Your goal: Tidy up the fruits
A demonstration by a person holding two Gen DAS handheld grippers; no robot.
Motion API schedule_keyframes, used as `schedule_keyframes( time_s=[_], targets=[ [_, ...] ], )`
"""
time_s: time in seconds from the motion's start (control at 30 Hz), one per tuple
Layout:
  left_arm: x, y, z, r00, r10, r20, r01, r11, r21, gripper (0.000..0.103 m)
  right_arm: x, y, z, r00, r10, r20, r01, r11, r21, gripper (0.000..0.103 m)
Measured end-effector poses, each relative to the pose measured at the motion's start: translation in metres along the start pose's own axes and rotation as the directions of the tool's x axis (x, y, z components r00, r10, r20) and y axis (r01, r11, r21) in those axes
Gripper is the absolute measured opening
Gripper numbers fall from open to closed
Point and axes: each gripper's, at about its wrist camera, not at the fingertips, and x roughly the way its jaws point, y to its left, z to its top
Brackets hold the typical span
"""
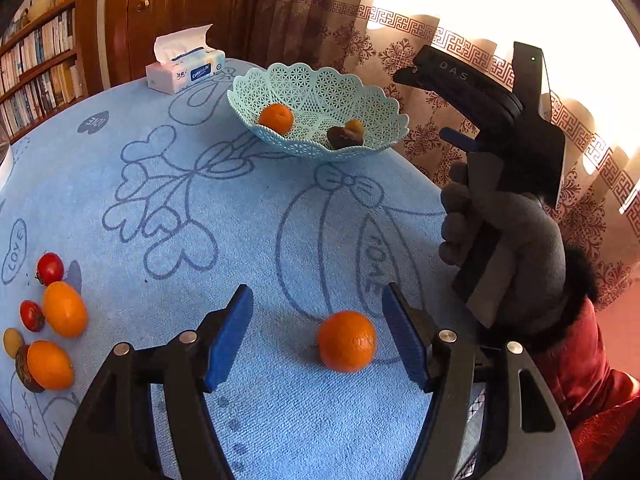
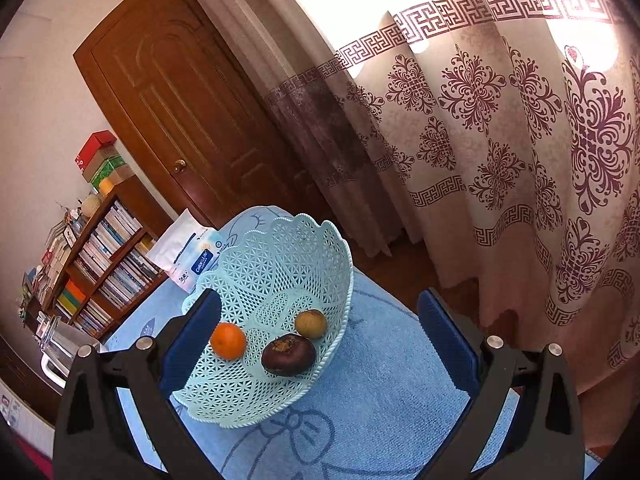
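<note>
A light blue lattice basket stands at the far side of the blue cloth and holds an orange, a dark purple fruit and a small yellowish fruit. My left gripper is open, its blue pads on either side of a loose orange on the cloth, not touching it. My right gripper is open and empty, raised in front of the basket. It also shows in the left wrist view, held by a gloved hand at the right.
At the left of the cloth lie two oranges, two small red fruits, a yellowish fruit and a dark fruit. A tissue pack stands behind the basket. A bookshelf, door and curtain lie beyond the table.
</note>
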Motion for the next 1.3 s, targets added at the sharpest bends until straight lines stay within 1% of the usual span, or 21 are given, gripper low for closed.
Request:
schedule_keyframes(
  time_s=[0.07,0.13,0.2,0.33,0.37,0.5,0.57,0.7,0.8,0.93,1.03,1.13,1.23,1.27,1.3],
  targets=[
    [0.004,-0.008,-0.007,0.999,0.028,-0.016,-0.028,0.999,0.033,0.067,0.002,-0.001,-0.001,1.000,0.001,-0.009,-0.001,1.000,0.004,0.100],
    [0.011,-0.011,-0.011,0.999,0.046,-0.029,-0.045,0.998,0.047,0.066,0.002,-0.001,-0.001,1.000,0.001,-0.010,-0.001,1.000,0.004,0.100],
    [0.019,-0.010,-0.013,0.998,0.044,-0.050,-0.042,0.998,0.040,0.055,0.001,-0.001,-0.001,1.000,0.001,-0.006,-0.001,1.000,0.003,0.100],
    [0.031,-0.009,-0.014,0.997,0.038,-0.074,-0.035,0.998,0.043,0.045,0.001,-0.002,-0.001,1.000,0.006,-0.014,-0.006,1.000,0.003,0.100],
    [0.033,-0.010,-0.014,0.996,0.027,-0.081,-0.024,0.999,0.042,0.039,0.002,-0.002,-0.001,1.000,0.007,-0.015,-0.007,1.000,0.003,0.100],
    [0.032,-0.015,-0.013,0.997,0.032,-0.075,-0.027,0.997,0.066,0.038,0.002,-0.001,-0.001,1.000,0.009,-0.013,-0.009,1.000,0.003,0.100],
    [0.029,-0.014,-0.005,0.998,0.041,-0.056,-0.037,0.997,0.065,0.038,0.002,-0.001,-0.001,1.000,0.008,-0.012,-0.008,1.000,0.004,0.100],
    [0.024,-0.012,0.023,0.998,0.060,0.010,-0.061,0.996,0.060,0.038,0.001,-0.001,0.000,1.000,0.008,-0.006,-0.008,1.000,0.005,0.100],
    [0.021,-0.012,0.048,0.995,0.080,0.064,-0.083,0.995,0.053,0.038,0.001,-0.002,0.000,1.000,0.009,-0.004,-0.009,1.000,0.009,0.100],
    [0.022,-0.013,0.084,0.986,0.086,0.141,-0.093,0.995,0.045,0.038,0.000,-0.003,0.000,1.000,0.009,-0.001,-0.009,1.000,0.016,0.100],
    [0.029,-0.013,0.108,0.979,0.096,0.182,-0.105,0.994,0.040,0.038,0.000,-0.004,0.000,1.000,0.011,0.000,-0.011,1.000,0.020,0.100],
    [0.041,-0.008,0.122,0.979,0.097,0.180,-0.101,0.995,0.015,0.038,-0.001,-0.005,0.001,1.000,0.012,0.005,-0.012,1.000,0.026,0.100],
    [0.051,-0.003,0.126,0.979,0.104,0.173,-0.105,0.994,-0.003,0.038,0.000,-0.006,0.002,1.000,0.012,0.005,-0.012,0.999,0.031,0.100],
    [0.053,-0.002,0.125,0.979,0.105,0.176,-0.106,0.994,-0.005,0.040,0.000,-0.006,0.002,1.000,0.012,0.004,-0.012,0.999,0.031,0.100],
    [0.054,-0.001,0.123,0.978,0.108,0.178,-0.109,0.994,-0.007,0.047,0.000,-0.006,0.002,1.000,0.012,0.004,-0.012,0.999,0.031,0.100]
  ],
)
